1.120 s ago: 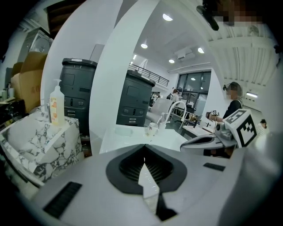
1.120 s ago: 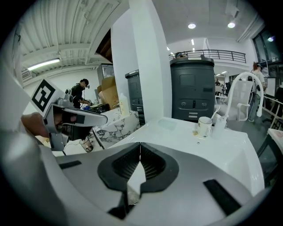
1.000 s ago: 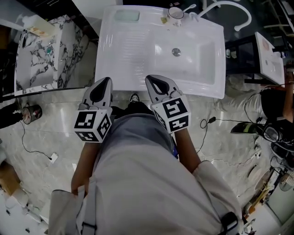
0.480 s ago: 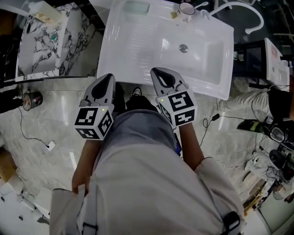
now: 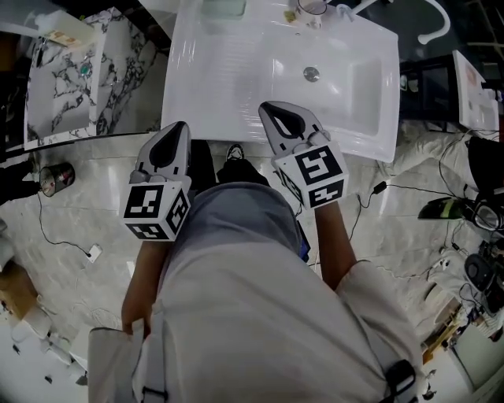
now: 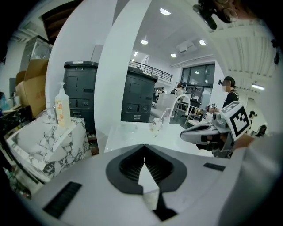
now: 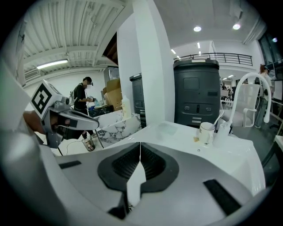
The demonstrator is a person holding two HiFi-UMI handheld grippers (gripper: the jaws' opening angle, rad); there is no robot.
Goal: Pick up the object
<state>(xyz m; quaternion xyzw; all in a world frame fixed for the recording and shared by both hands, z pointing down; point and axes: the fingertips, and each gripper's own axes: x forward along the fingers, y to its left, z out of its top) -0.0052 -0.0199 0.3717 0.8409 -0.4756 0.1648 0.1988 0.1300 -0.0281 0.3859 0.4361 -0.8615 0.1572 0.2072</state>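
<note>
A white washbasin lies ahead of me in the head view. At its back rim stand a white mug holding a toothbrush and a pale green soap dish. The mug also shows in the right gripper view and the left gripper view. My left gripper hovers at the basin's front left corner, shut and empty. My right gripper reaches over the front rim, also shut with nothing between its jaws. Both grippers are well short of the mug and the dish.
A marble-patterned block with a pump bottle stands left of the basin. On the floor lie a can and cables. A white curved pipe rises behind the basin. A person stands in the background.
The right gripper has edged slightly forward over the basin's front rim. The left gripper has held its place. Both stay shut.
</note>
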